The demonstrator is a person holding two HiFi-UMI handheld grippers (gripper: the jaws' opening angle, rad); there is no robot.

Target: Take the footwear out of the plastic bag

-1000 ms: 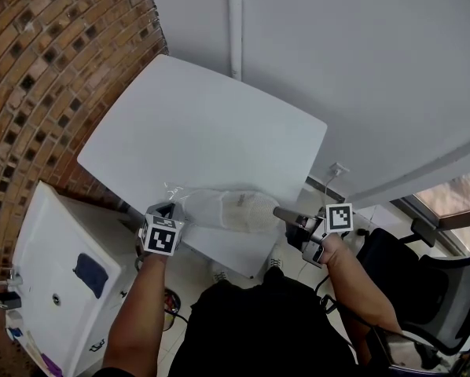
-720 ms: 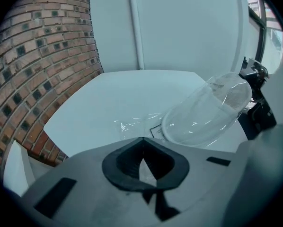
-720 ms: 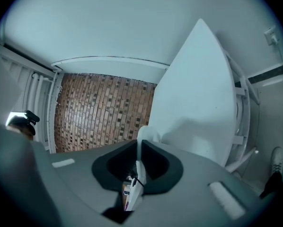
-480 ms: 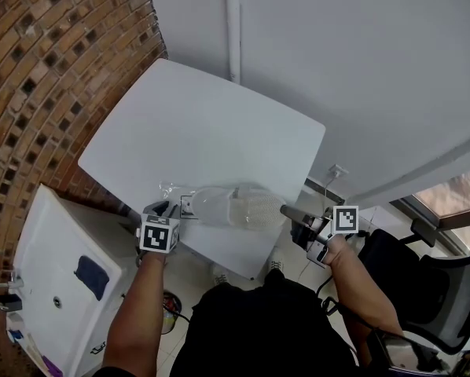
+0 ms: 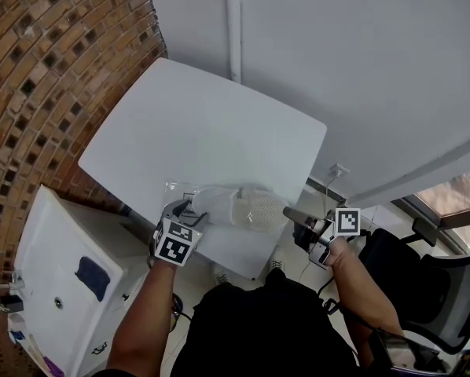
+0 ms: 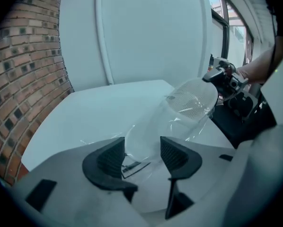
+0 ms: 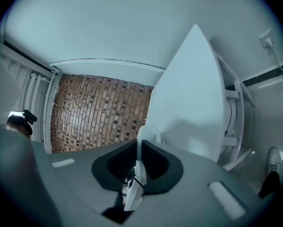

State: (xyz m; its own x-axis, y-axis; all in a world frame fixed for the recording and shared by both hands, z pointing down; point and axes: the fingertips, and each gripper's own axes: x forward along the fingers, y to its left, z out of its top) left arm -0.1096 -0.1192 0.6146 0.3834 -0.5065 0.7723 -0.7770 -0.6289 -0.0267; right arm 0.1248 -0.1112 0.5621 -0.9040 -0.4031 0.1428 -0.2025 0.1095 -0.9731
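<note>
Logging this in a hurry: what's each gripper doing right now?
Left gripper: open, jaws have just been opening, plastic bag loose between them.
Right gripper: shut on the white footwear.

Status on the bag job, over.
Left tongs just opened, plastic bag end loose between them. Right tongs shut on white slipper, at its end. Slipper not yet out of bag, lying on table. Nothing blocking.

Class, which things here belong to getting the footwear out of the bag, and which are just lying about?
Job in hand: clear plastic bag; white mesh footwear in it; white table beneath them.
Lying about: white washbasin unit; black office chair; white wall socket with its cable.
</note>
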